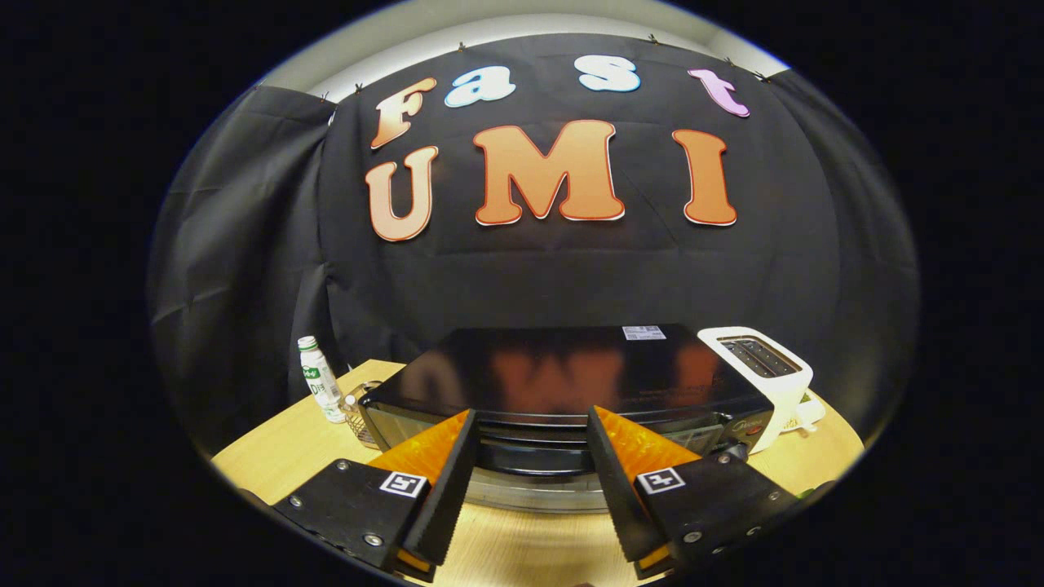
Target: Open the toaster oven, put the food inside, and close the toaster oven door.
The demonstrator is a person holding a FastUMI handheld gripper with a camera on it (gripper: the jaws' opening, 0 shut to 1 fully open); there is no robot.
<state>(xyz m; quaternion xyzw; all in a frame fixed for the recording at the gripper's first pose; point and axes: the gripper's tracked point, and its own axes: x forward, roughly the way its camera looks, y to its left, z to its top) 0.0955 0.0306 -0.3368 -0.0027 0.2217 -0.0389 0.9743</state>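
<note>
- Gripper [530, 424] fingers stood apart, holding nothing, just short of the toaster oven [563, 383] door.
- Oven's front was partly hidden behind them.
- Bottle [320, 379] stood near the table [269, 456] edge.

One glossy black box-shaped toaster oven [563, 383] stands on one light wooden table [269, 456].

One white plastic two-slot pop-up toaster [771, 379] stands just to the right of the toaster oven, with two slots counted in its top.

One white plastic bottle with a green cap [320, 379] stands to the left of the toaster oven.

One small clear container [357, 416] stands between the bottle and the toaster oven; its type cannot be determined.

One gripper [530, 444] with two fingers is present at the front of the toaster oven, fingers spread apart and gripping nothing.
</note>
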